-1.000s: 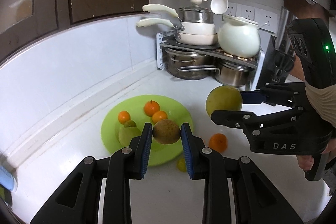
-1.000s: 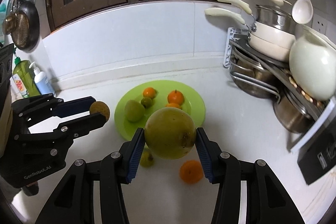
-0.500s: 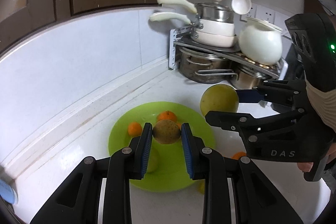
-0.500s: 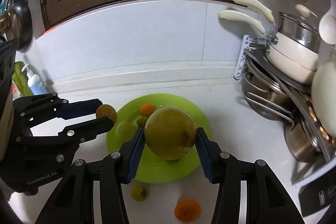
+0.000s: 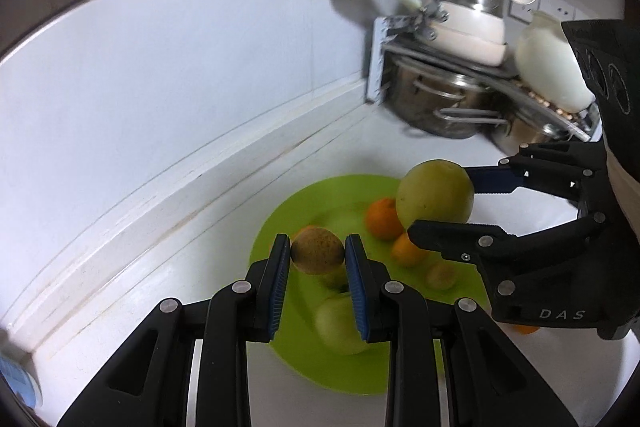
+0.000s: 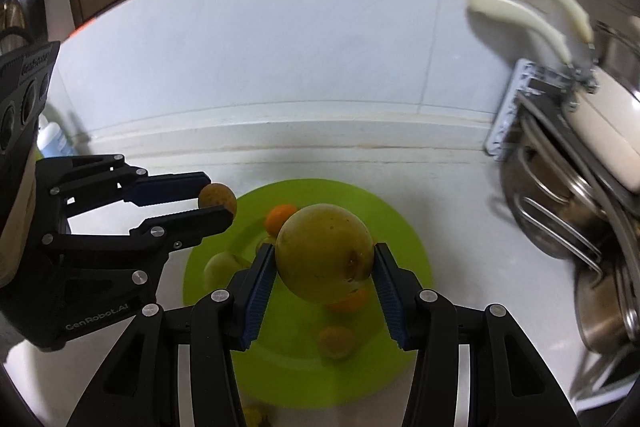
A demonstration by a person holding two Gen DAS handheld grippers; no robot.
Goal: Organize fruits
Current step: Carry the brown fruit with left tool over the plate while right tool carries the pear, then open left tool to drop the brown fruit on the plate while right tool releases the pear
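My left gripper [image 5: 318, 257] is shut on a small brown fruit [image 5: 317, 250] and holds it above the left part of the green plate [image 5: 280, 227]. My right gripper [image 6: 325, 281] is shut on a large yellow-green fruit [image 6: 325, 251] above the middle of the plate [image 6: 400, 227]. Each gripper shows in the other's view: the right one [image 5: 436, 205], the left one [image 6: 218, 201]. On the plate lie small oranges [image 5: 382, 219], a pale green fruit [image 5: 340, 323] and a small yellowish fruit [image 6: 336, 341].
A metal rack [image 5: 452, 75] with pots, pans and a white kettle [image 5: 548, 67] stands at the back right corner. A small fruit [image 6: 256, 415] lies on the counter in front of the plate. An orange [image 5: 524, 329] lies on the counter beyond the right gripper. Bottles [image 6: 56, 143] stand far left.
Both grippers have moved forward with their fruits, from beside and in front of the plate to above it. The plate now fills more of both views.
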